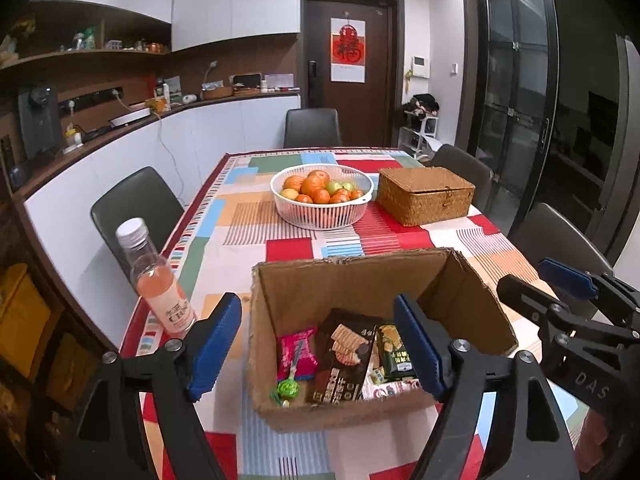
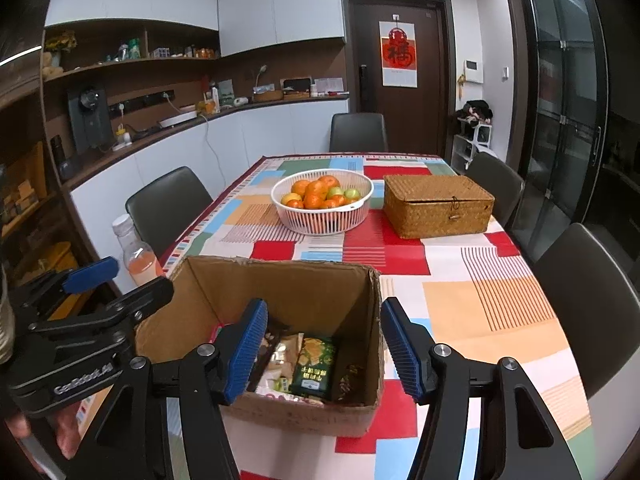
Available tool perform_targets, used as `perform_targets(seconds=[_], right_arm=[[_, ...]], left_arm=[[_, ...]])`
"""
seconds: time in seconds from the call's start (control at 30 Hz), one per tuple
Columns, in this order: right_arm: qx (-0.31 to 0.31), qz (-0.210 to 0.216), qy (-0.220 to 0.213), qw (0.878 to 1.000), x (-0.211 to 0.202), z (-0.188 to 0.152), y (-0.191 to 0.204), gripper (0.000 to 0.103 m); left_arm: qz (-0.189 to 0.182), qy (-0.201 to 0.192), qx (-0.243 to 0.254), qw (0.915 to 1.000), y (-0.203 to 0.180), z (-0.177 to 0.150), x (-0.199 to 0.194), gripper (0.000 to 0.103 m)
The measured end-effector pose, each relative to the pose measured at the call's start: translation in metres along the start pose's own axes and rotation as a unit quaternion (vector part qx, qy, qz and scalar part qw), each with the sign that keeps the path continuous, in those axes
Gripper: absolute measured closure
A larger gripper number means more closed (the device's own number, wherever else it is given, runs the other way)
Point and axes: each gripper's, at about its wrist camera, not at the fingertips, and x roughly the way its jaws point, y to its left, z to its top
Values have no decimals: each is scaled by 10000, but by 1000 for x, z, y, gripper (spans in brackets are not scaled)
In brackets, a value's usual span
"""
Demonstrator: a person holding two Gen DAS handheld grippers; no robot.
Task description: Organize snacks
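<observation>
Patchwork-coloured tablecloth [image 1: 248,248] covers the dining table. Left gripper [image 1: 320,344] and right gripper [image 2: 324,348] both hover spread wide, holding nothing, just above the open brown cardboard box [image 1: 360,280] of packaged snacks [image 1: 344,356] directly ahead.

The left tool [image 1: 318,350] hides part of the snacks in the cardboard box [image 1: 280,280]. Its blue pad [image 1: 418,350] covers the side of the green packet [image 1: 394,350]. From the right wrist, the brown biscuit box [image 2: 272,332] peeks out behind a blue pad [image 2: 246,354]. The bottle [image 2: 136,252] at ten o'clock is half hidden behind the left tool. The small things on the shelf [image 2: 120,62] are too tiny to name. The desk [image 2: 460,264] is cut off at six o'clock.
</observation>
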Motion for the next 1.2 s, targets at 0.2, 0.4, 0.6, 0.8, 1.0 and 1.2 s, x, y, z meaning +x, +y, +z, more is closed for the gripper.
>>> perform_targets(seconds=[0.2,0.4,0.6,0.8,1.0,1.2], right_arm=[[-45,13,-115,9999,-24,-10,3,42],[-19,11,-314,9995,-60,-30,5,33],[-120,-52,-564,9983,-99,-47,13,23],[-260,-153,-816,9962,-136,-64,20,17],[-256,-221,-932,9951,-163,-79,22,12],[-304,-222,-831,9958,-174,-95,22,12]], left_arm=[[149,-156,-54,9998,-1,-19,-34,15],[262,-381,-49,9989,-5,-39,-72,5],[232,-513,-41,9984,-7,-55,-106,0],[231,-683,19,9974,-12,-70,-140,0],[355,-787,146,9962,-16,-84,-165,0],[331,-697,142,9969,-18,-101,-176,0]])
